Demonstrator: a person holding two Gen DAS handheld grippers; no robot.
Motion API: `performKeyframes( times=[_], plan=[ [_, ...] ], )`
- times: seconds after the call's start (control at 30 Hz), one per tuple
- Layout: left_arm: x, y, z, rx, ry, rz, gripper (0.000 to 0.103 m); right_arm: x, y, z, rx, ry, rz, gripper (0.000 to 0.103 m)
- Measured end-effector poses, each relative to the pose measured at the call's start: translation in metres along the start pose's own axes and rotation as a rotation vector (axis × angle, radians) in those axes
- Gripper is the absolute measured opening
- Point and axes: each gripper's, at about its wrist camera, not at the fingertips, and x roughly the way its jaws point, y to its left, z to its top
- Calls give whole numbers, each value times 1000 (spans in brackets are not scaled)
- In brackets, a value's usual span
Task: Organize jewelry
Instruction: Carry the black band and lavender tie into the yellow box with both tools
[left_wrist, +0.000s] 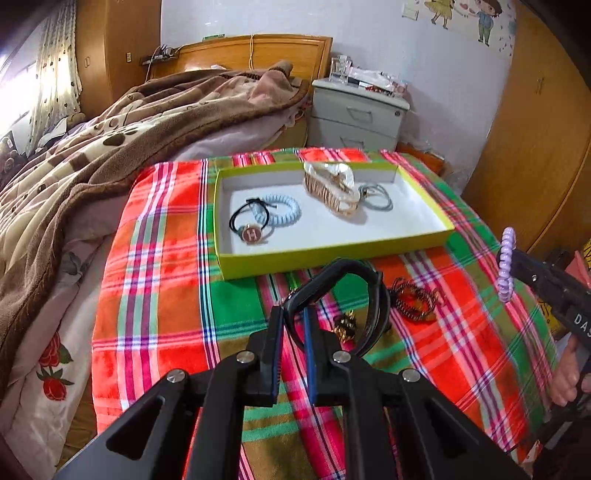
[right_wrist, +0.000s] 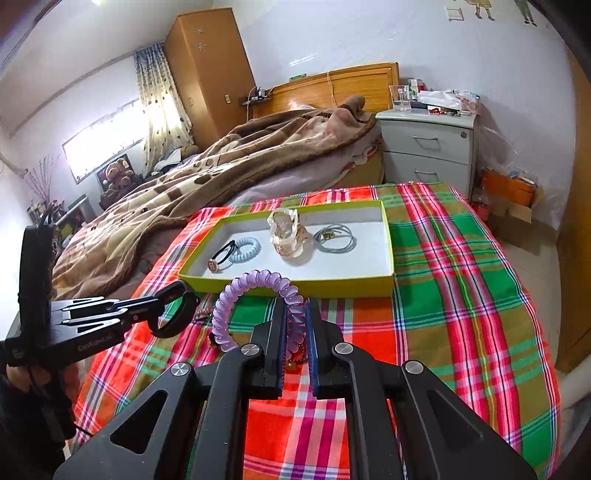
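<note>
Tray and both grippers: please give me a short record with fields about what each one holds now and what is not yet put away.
left gripper: shut on black bracelet, lifted
right gripper: shut on purple coil hair tie, lifted
tray: black tie with H charm, blue coil tie, clear claw clip, grey ties
on plaid cloth: dark beaded bracelet, gold piece

Left claw (left_wrist: 293, 314) clamped, raised; right claw (right_wrist: 297, 314) clamped, raised.
</note>
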Motion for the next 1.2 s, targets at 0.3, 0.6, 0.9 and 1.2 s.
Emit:
performKeyframes(
  times=[0.3, 0.6, 0.9, 1.2],
  plan=[
    [-2, 6, 25, 4, -36, 16, 11, 6, -2, 19, -3, -10, -32, 10],
    [21, 19, 59, -23, -32, 24, 11, 32, -17, 42, 21, 18, -97, 10],
    [54, 33, 89, -63, -15, 32, 11, 72, -35, 59, 42, 79, -146, 10],
    [88, 39, 113, -74, 15, 41, 11, 111, -48, 63, 53, 155, -166, 10]
  ],
)
